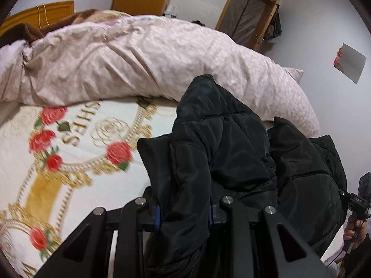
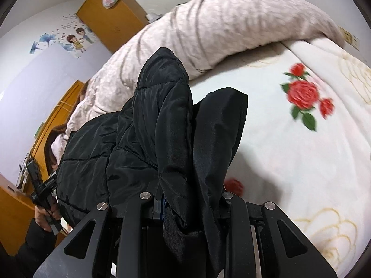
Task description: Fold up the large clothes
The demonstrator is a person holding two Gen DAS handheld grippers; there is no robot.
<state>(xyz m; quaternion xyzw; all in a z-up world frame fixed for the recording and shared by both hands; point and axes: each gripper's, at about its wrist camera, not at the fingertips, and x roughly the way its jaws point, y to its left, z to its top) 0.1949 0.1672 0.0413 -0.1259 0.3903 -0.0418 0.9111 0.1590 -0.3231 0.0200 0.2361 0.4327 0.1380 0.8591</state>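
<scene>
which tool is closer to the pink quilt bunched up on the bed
Neither clearly. The left tool and right tool each clamp the black padded jacket above the bedspread, and the pink quilt lies beyond both.

Gripper [image 1: 183, 215] pads behind jacket [image 1: 231, 143] folds

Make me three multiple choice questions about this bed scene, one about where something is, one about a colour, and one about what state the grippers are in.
1. Where does the pink quilt lie?
A. bunched on the bed beyond the jacket
B. on the floor
C. draped on the door

2. What colour is the padded jacket?
A. red
B. black
C. white

3. What are the left gripper and right gripper doing?
A. both open, holding nothing
B. only the left grips
C. each clamped on jacket fabric

Answers: 1 A, the quilt heaps on the floral bedspread behind the jacket; 2 B, the fabric is dark all over; 3 C, fabric bunches between both pairs of fingers.
</scene>
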